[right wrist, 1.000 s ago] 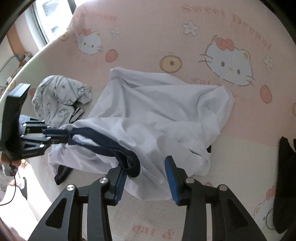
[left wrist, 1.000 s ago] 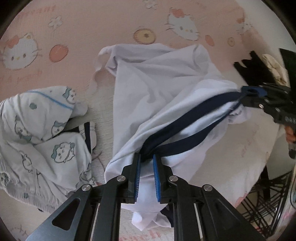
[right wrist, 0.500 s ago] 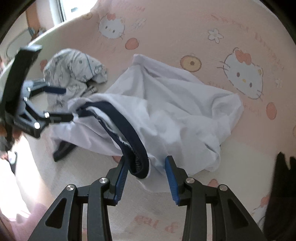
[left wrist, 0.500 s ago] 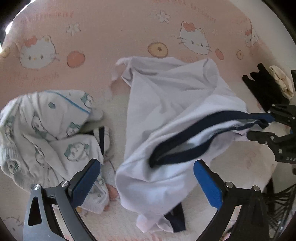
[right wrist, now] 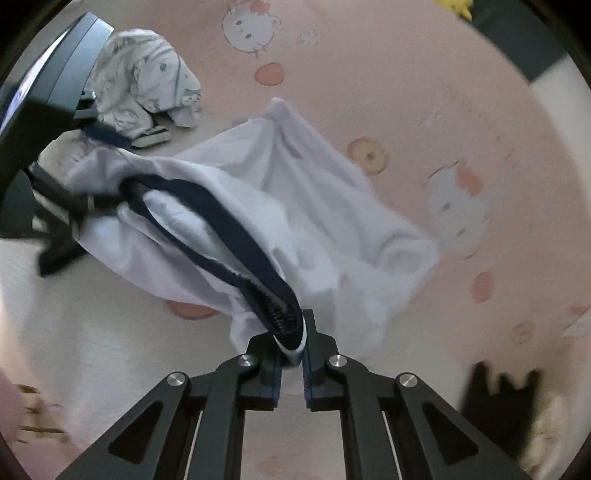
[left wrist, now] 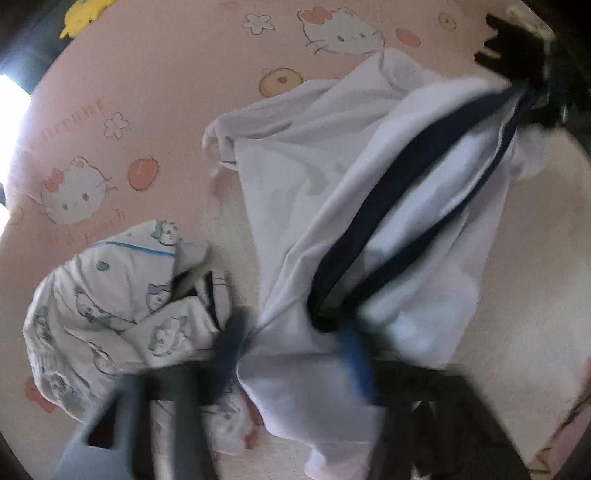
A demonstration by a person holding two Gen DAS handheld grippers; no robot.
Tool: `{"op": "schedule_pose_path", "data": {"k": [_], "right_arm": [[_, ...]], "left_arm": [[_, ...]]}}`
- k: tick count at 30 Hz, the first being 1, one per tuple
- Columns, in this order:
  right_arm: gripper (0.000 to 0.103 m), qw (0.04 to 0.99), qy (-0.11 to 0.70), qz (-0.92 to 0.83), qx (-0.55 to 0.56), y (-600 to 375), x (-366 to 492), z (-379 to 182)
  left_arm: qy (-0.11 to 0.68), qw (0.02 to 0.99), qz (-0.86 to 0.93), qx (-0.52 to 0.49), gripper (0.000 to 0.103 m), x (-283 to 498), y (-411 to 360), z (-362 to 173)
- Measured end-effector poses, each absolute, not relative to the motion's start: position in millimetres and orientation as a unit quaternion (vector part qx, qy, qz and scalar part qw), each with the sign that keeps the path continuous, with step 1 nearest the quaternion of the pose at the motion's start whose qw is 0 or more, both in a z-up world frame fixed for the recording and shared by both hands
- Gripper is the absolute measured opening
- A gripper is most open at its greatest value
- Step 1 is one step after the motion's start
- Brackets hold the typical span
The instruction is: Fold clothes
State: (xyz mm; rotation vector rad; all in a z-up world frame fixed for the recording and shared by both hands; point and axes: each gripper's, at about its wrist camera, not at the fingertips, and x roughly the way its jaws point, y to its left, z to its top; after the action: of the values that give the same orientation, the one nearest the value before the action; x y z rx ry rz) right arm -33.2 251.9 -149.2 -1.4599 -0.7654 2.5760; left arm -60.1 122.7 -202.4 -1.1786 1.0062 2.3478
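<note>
A white shirt [left wrist: 303,177] with a navy collar band [left wrist: 406,177] lies crumpled on the pink cartoon-cat bedsheet [left wrist: 166,92]. My left gripper [left wrist: 291,350] is blurred and open, with the shirt's near edge and the collar's lower end between its fingers. In the right wrist view my right gripper [right wrist: 291,339] is shut on the collar band [right wrist: 229,229] and holds that end of the shirt [right wrist: 332,206] lifted. The left gripper [right wrist: 99,170] shows at the far left there, its fingers apart around the shirt's other end. The right gripper [left wrist: 535,99] is a dark blur at the collar's far end.
A bundled white garment with small printed figures [left wrist: 110,295] lies left of the shirt, seen again as the printed garment [right wrist: 147,85]. A black garment [left wrist: 509,48] lies at the sheet's edge, also the black garment [right wrist: 498,398]. A yellow item [left wrist: 85,11] sits at the far rim.
My left gripper let go of the collar, opened wide, and its fingers have since come closer together around the shirt. My right gripper went from open to shut on the collar and lifted it.
</note>
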Motion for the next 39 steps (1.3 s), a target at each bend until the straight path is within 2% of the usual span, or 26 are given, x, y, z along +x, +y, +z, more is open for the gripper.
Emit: {"op": "schedule_pose_path", "data": {"k": [5,8,11,16,19,22,29,36,39], "right_arm": [[0.005,0.102,-0.288,0.841,-0.447,254.8,-35.5,-138.5],[0.005,0.129,-0.314,0.841,-0.422,255.5,-33.5,-125.9],[0.005,0.133,-0.303,0.850,-0.411,262.3,-31.8,-110.2],[0.004,0.133,-0.212,0.878,-0.409,287.1,-28.0,-76.5],[0.004,0.137,-0.169,0.887,-0.408,298.7,-24.6,-59.6],[0.004,0.138,-0.132,0.893,-0.408,307.3,-21.2,-47.4],[0.004,0.163,-0.125,0.902,-0.380,314.6,0.9,-22.9],[0.004,0.117,-0.044,0.898,-0.422,329.6,4.3,-28.7],[0.005,0.105,-0.038,0.892,-0.439,326.8,2.1,-38.5]], "left_arm": [[0.364,0.139,0.842,-0.373,0.016,-60.5,124.0,-179.1],[0.328,0.137,0.866,-0.353,0.014,-62.9,118.3,-144.7],[0.287,0.150,0.880,-0.347,0.013,-66.9,111.4,-113.6],[0.185,0.204,0.896,-0.348,0.012,-74.3,97.1,-72.5],[0.161,0.220,0.896,-0.351,0.011,-71.5,95.3,-67.0],[0.153,0.231,0.897,-0.345,0.010,-62.6,95.2,-57.8],[0.152,0.245,0.905,-0.313,0.009,-55.0,86.9,-23.9],[0.101,0.296,0.887,-0.340,0.010,-60.0,83.3,-29.9],[0.089,0.318,0.867,-0.372,0.010,-59.6,90.8,-39.3]]}}
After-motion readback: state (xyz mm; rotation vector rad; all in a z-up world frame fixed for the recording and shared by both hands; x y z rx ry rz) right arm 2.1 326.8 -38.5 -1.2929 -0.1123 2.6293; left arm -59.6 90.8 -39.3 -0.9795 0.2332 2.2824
